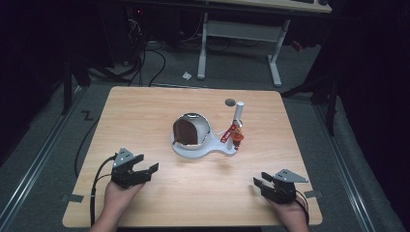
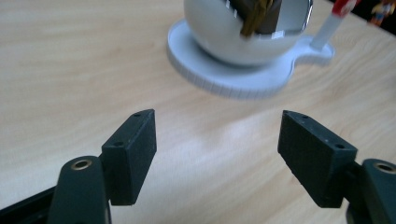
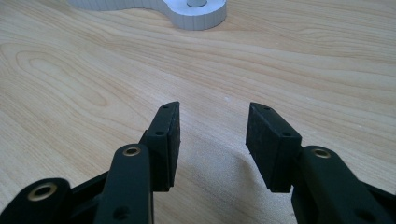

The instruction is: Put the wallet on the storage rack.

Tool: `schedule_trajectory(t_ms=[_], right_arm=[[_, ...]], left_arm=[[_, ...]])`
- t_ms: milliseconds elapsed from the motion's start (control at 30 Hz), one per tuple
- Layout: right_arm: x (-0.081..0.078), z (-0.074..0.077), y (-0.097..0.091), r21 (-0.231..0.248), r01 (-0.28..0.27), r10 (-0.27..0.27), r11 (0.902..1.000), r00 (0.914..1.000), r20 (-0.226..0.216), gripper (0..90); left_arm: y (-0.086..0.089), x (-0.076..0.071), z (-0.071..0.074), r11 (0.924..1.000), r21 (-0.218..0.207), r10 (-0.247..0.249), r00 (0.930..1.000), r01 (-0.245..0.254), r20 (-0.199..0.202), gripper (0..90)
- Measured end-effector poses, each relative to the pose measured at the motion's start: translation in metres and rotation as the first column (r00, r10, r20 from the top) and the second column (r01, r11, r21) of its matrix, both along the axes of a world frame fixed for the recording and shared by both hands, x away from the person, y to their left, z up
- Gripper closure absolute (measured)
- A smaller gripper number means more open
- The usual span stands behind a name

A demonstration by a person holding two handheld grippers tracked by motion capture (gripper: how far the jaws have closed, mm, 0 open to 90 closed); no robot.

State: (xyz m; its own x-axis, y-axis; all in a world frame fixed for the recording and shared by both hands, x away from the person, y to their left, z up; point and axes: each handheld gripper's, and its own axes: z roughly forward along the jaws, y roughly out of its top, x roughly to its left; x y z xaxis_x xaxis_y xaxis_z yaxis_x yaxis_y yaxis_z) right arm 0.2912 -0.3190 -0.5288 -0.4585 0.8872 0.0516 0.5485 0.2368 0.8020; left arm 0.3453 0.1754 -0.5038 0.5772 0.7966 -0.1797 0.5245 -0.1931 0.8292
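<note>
From the high view, the left gripper (image 1: pixel 143 170) rested in the person's left hand (image 1: pixel 117 198) at the near edge of the pale wooden worktop (image 1: pixel 145 111), its jaws apart with nothing between them. The right gripper (image 1: pixel 261 183) sat in the right hand (image 1: pixel 290 212) at the opposite near corner, jaws also apart and empty. Ahead of both pairs of jaws, well apart from either, stood the white plastic stand with a round chrome-rimmed bowl (image 1: pixel 192 135), a dark brown piece propped inside the bowl. On the stand's smaller lobe rose a white post (image 1: pixel 238 113) carrying a red clip-like fitting (image 1: pixel 232 133). Both grippers pointed inward at it, which suggested a readiness to approach from two sides.

In the left gripper view, the stand (image 2: pixel 243 79) lay ahead of the jaws and a little to their right, the bowl's lower shell (image 2: pixel 224 37) and the brown piece plainly seen. The jaws stood wide, probably set for the broad base or bowl.

In the right gripper view, the jaws stood moderately apart over bare worktop (image 3: pixel 93 70), with the stand's small lobe (image 3: pixel 196 16) far ahead, slightly left of the gap.
</note>
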Motion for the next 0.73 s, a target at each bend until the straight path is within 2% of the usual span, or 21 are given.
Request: schedule_trajectory(t_ms=[167,300,367,500,600,733], right_arm=[[0.000,0.000,0.001,0.000,0.004,-0.004,1.0000,1.0000,-0.002,55.4],[-0.001,0.000,0.002,-0.004,0.002,-0.002,1.0000,1.0000,-0.001,55.4],[-0.001,0.000,0.002,-0.004,0.006,-0.006,1.0000,1.0000,-0.001,55.4],[-0.001,0.001,0.001,-0.006,0.024,-0.024,0.9997,0.9997,0.002,55.3],[0.000,0.002,0.000,-0.004,0.041,-0.041,0.9991,0.9991,0.006,55.3],[-0.001,0.002,0.003,-0.005,0.053,-0.053,0.9986,0.9986,0.003,55.0]], left_arm=[[0.008,-0.014,-0.020,0.9988,0.049,-0.005,0.9994,0.007,-0.035,28.4],[0.015,-0.034,-0.033,0.9945,0.105,0.002,0.9991,0.003,-0.043,28.3],[0.018,-0.045,-0.029,0.9951,0.098,-0.006,1.0000,0.006,0.001,29.2],[0.021,-0.047,-0.026,0.9945,0.104,-0.009,0.9998,0.007,0.020,29.9],[0.024,-0.046,-0.025,0.9965,0.084,-0.009,0.9998,0.008,0.017,30.1],[0.028,-0.044,-0.026,0.9970,0.076,-0.008,1.0000,0.008,0.004,30.0]])
